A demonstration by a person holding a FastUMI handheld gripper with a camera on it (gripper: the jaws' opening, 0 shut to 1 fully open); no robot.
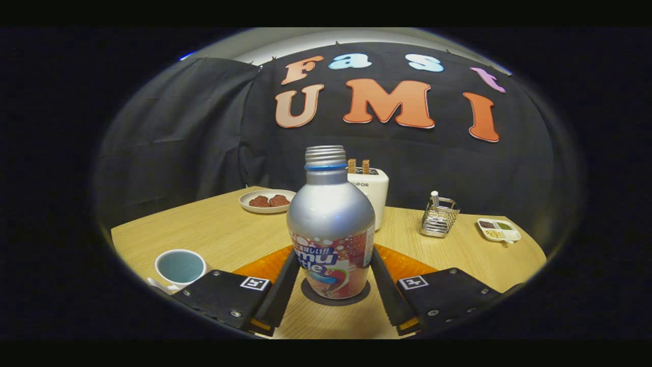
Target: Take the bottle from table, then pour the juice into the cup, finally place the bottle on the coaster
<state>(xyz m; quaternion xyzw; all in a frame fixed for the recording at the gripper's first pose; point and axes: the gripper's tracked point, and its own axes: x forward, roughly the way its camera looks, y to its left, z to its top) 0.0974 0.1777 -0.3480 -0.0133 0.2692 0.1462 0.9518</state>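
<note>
On the wooden table [214, 229], tongs [331, 285] clamped on the bottle [331, 229] over its dark coaster [311, 294]; uncapped, could spill if tilted before the cup [181, 267]

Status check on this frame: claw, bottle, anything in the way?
Claw fingers flank the bottle, contact unclear. Bottle upright on dark coaster, cap off. Cup to one side of the fingers, nothing in between.

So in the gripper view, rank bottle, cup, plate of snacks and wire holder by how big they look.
1. Bottle, between the fingers, by far the largest, but nearest the camera.
2-3. Cup and plate of snacks look alike; the plate lies farther back.
4. Wire holder, smallest.
</note>
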